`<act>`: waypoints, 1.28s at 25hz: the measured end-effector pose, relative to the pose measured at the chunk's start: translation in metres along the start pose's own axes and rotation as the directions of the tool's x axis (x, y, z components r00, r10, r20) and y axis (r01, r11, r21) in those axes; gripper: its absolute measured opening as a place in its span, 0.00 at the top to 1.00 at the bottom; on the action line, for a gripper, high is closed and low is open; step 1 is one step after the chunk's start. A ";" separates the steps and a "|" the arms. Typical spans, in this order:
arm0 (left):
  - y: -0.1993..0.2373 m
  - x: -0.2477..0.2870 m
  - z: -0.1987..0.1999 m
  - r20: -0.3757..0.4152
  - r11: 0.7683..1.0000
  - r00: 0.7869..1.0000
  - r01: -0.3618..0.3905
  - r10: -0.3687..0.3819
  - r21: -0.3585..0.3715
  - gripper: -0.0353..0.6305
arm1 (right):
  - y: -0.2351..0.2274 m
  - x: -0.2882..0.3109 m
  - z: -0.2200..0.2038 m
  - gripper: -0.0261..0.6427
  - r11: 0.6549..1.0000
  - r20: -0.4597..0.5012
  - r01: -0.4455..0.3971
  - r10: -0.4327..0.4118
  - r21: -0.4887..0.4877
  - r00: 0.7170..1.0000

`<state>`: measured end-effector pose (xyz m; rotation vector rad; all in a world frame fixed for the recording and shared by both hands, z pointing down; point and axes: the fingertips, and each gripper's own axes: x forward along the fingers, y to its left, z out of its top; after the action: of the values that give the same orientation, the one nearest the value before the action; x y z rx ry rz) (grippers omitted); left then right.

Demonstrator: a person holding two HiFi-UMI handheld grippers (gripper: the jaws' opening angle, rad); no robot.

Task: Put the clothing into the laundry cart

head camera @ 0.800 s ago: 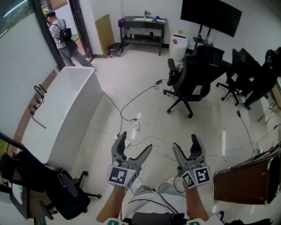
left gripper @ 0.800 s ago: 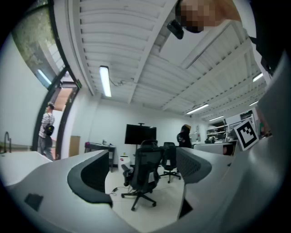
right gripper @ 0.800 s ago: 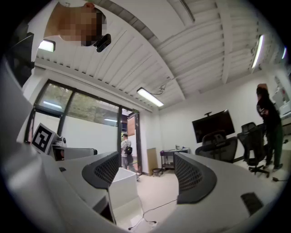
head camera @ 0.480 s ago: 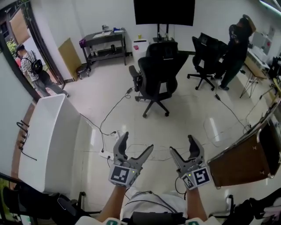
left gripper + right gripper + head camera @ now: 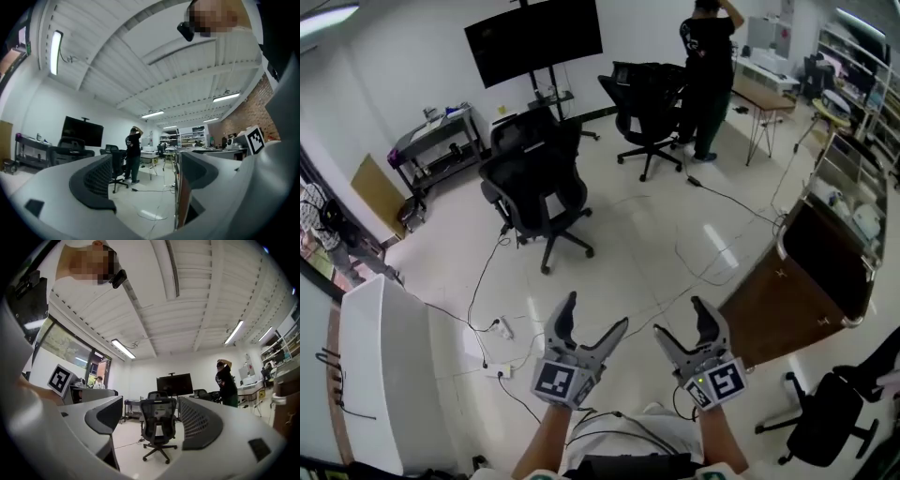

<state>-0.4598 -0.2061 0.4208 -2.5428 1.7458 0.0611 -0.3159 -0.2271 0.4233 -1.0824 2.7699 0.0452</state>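
Plainly, the left tongs (image 5: 595, 314), grey with a square-marker cube at the base, are held low over the pale glossy floor (image 5: 647, 234). They stand wide with nothing between the jaws. Their own view looks past the ribbed pads into the room, where a person in black clothes (image 5: 708, 70) stands beside a light-topped table (image 5: 766, 97). The right tongs (image 5: 682, 319), of the same build, are held just beside the left ones without touching them. They are spread too and hold nothing, and through their gap shows a black mesh-backed office chair (image 5: 539, 178), well apart from them. The brown-sided laundry cart with a metal tube rim (image 5: 766, 305) stands on the floor near the right tongs, on their right. Its dark inside is open at the top, and I cannot tell what lies in it. A white rectangular tub (image 5: 380, 366) sits at the far left, and a white power strip (image 5: 504, 328) lies on the floor between it and the left tongs. A large black screen on a stand (image 5: 534, 37) is by the back wall behind the chair
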 end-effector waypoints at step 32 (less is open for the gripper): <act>-0.493 0.139 -0.025 0.089 -0.043 -0.031 0.989 -0.996 -0.138 0.28 | -0.117 -0.422 0.050 0.40 -0.051 0.116 0.996 -0.992 -0.067 -0.043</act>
<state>0.0499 -0.1603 0.4486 -3.1609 -0.6500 0.0744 0.0754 -0.0253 0.4477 -2.8009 1.1358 0.0491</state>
